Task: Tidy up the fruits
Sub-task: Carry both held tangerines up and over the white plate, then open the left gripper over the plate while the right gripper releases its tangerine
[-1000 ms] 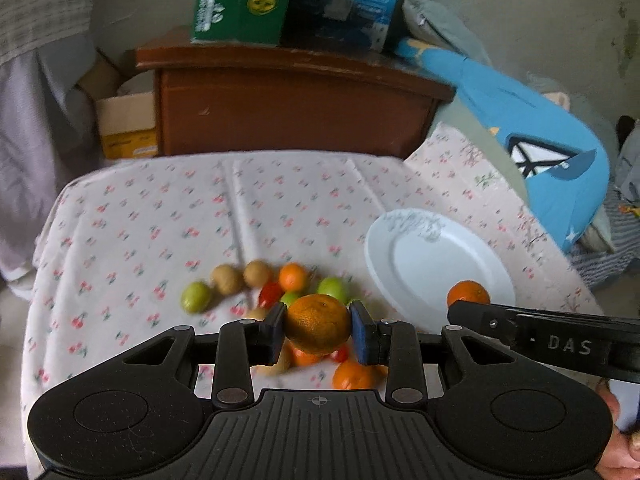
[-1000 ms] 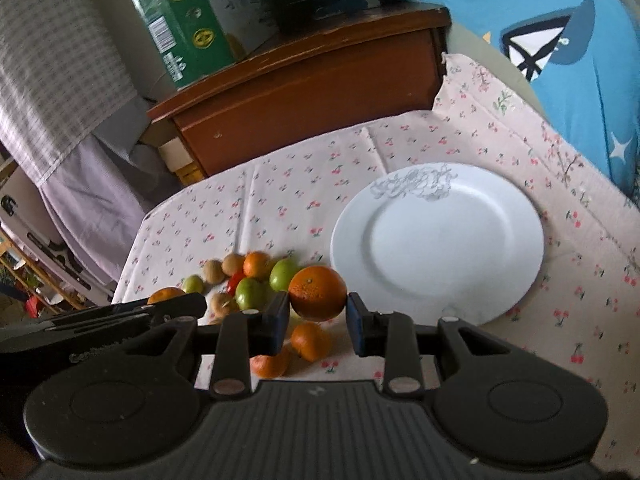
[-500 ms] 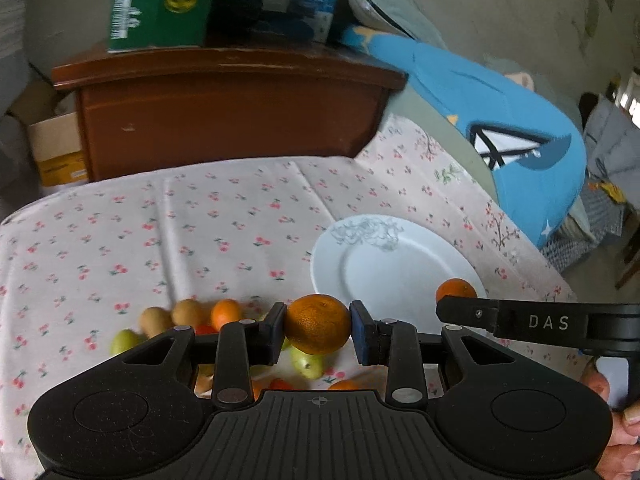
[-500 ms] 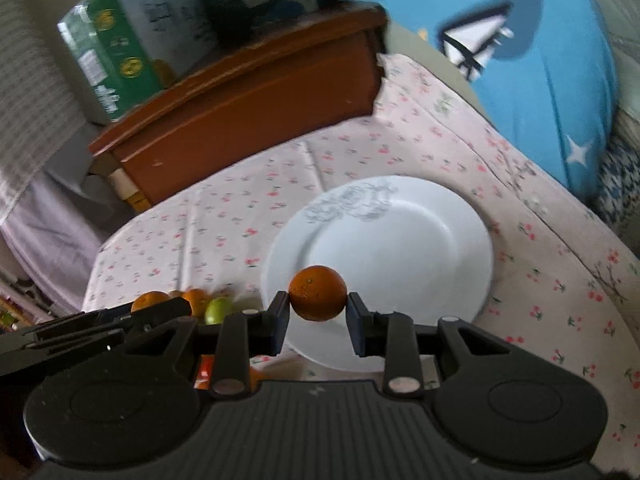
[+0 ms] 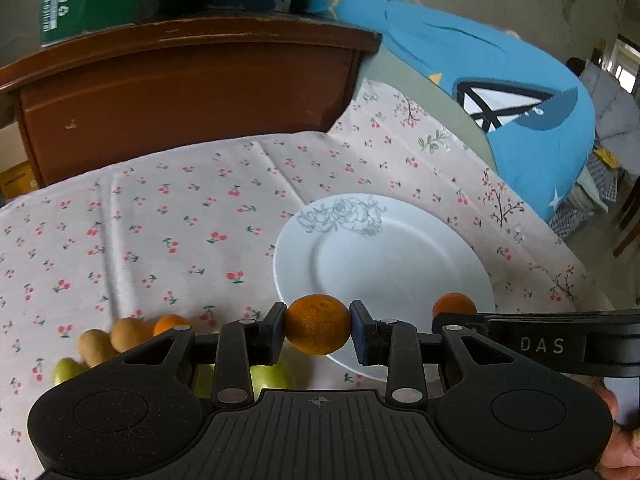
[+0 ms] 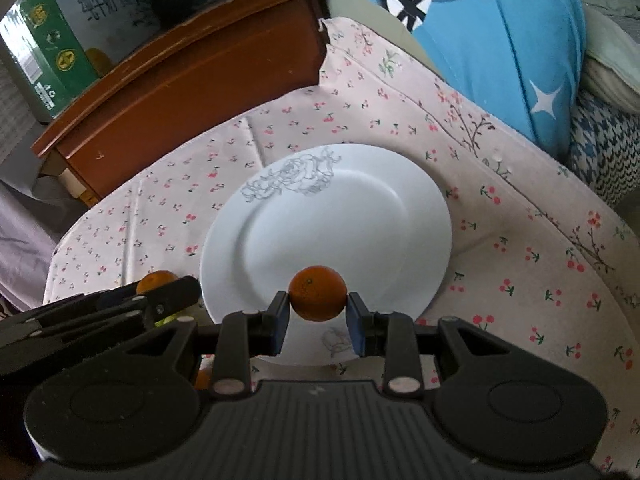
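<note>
White china, grey rose sketch near the far rim — plate (image 6: 360,200) lying flat on the cherry-print tablecloth (image 5: 160,208), bare across its whole face. Clamped between the pads of the right gripper (image 6: 318,314): one orange (image 6: 318,293), held above the plate's near rim. Clamped likewise in the left gripper (image 5: 318,334): a second, dimpled orange (image 5: 317,324), hanging over the plate's near-left edge. Seen from the left wrist, right gripper's orange (image 5: 454,305) poking up beside the plate's near-right rim; seen from the right wrist, left gripper's orange (image 6: 156,281) just left of the plate. Both grippers side by side, close together.

Left of the plate, low in the left view: loose fruit in a cluster — brown kiwis (image 5: 116,336), a small orange one (image 5: 172,324), green ones (image 5: 68,370) partly hidden under the gripper body. Open cloth beyond and left of the plate, up to the dark wooden cabinet (image 5: 192,96) at the far edge. Blue cushion (image 6: 500,40) crowding the right side, cloth draping down toward it. Green carton (image 6: 68,40) on top of the cabinet.
</note>
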The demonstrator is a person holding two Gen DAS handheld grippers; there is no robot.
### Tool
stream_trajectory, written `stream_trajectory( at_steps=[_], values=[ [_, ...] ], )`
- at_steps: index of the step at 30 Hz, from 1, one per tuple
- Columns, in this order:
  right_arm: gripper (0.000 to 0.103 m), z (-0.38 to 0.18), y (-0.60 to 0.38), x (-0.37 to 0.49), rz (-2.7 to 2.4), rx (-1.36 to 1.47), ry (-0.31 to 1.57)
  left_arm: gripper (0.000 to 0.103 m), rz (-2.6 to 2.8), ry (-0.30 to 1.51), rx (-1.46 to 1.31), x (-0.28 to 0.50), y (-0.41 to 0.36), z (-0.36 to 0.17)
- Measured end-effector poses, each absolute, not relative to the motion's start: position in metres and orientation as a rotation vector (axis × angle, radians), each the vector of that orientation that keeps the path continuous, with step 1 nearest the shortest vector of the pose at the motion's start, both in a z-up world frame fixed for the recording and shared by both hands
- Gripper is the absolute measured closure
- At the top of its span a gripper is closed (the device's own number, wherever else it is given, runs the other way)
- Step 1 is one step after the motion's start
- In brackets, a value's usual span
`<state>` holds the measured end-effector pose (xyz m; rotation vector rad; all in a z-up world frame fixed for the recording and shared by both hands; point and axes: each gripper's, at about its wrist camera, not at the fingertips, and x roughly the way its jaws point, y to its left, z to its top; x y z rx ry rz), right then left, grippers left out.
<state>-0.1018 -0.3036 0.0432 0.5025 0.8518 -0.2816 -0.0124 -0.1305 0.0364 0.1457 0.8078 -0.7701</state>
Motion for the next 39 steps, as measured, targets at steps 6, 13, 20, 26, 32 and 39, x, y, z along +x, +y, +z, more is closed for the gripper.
stream_trajectory(
  at_steps=[6, 13, 20, 26, 32, 39],
  values=[
    [0.070, 0.039, -0.304, -0.098, -0.293, 0.501, 0.860, 0.071, -0.770, 0.810, 0.172, -0.012, -0.139, 0.032],
    [0.069, 0.040, -0.302, -0.096, -0.300, 0.488, 0.840, 0.054, -0.759, 0.775, 0.192, -0.018, -0.140, 0.039],
    [0.069, 0.044, -0.303, -0.099, -0.313, 0.479, 0.819, 0.039, -0.714, 0.765, 0.215, -0.020, -0.139, 0.045],
    [0.068, 0.044, -0.302, -0.099, -0.306, 0.476, 0.808, 0.036, -0.689, 0.773, 0.237, -0.025, -0.137, 0.047],
    [0.068, 0.048, -0.298, -0.102, -0.285, 0.480, 0.782, 0.030, -0.672, 0.778, 0.238, -0.029, -0.124, 0.054],
    [0.067, 0.053, -0.287, -0.103, -0.237, 0.465, 0.753, 0.027, -0.611, 0.753, 0.199, -0.025, -0.090, 0.071]
  ],
)
